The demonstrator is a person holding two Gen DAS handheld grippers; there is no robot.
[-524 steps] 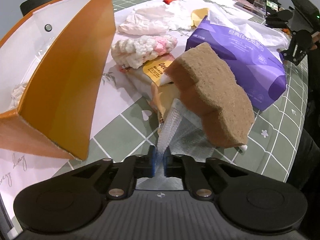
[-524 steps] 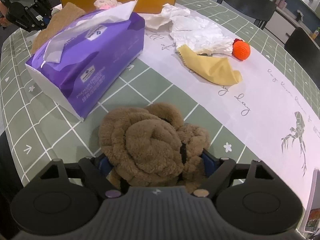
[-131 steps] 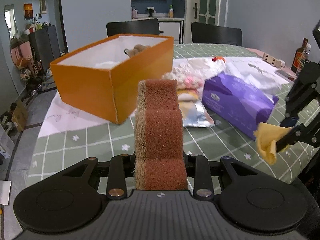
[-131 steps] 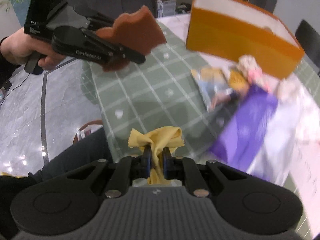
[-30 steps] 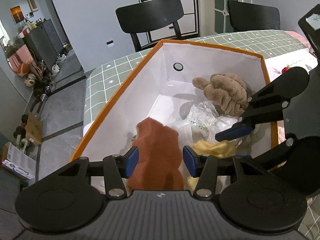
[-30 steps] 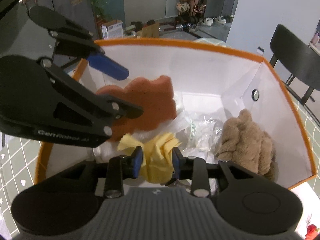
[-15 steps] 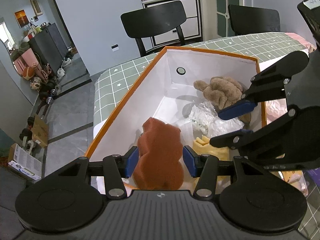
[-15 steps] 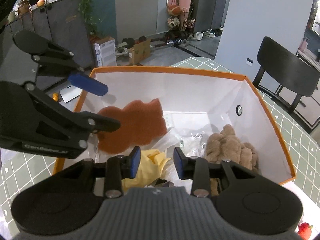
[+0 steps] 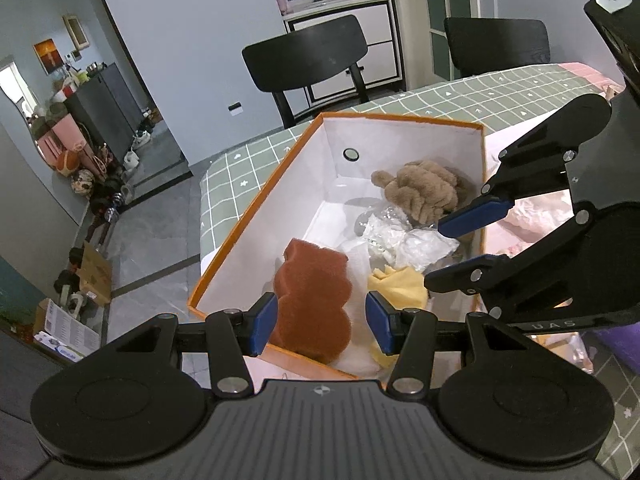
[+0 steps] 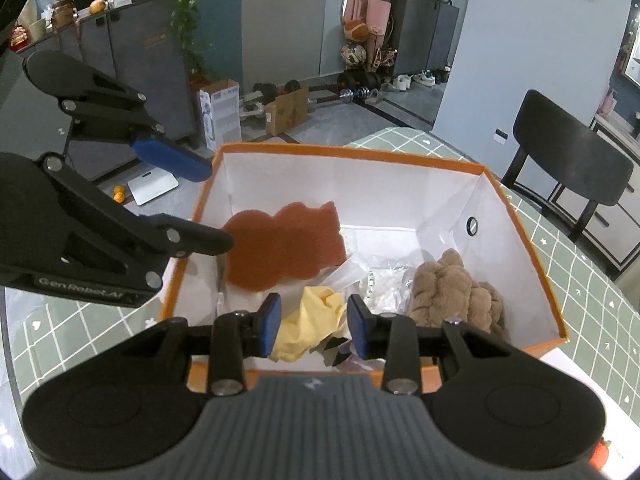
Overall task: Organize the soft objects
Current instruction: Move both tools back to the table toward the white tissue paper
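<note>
Two tongs are under my hands, both above the orange box on the green checked worktop, and neither one grips anything. My left tongs stand wide apart; in their own view the rust-brown sponge shows between the blue pads, but it lies down in the box, at its near left end against the white inner wall, clear of them. My right tongs are parted more narrowly, and the yellow cloth seen between them lies loose on the box floor, just right of the sponge. Right of the cloth sits a crumpled clear plastic wrapper, and beyond that, toward the far end with the round hole in the wall, the tan plush toy. In the left view the right tongs hang over the box's right rim. A black chair stands past the worktop's far edge.
</note>
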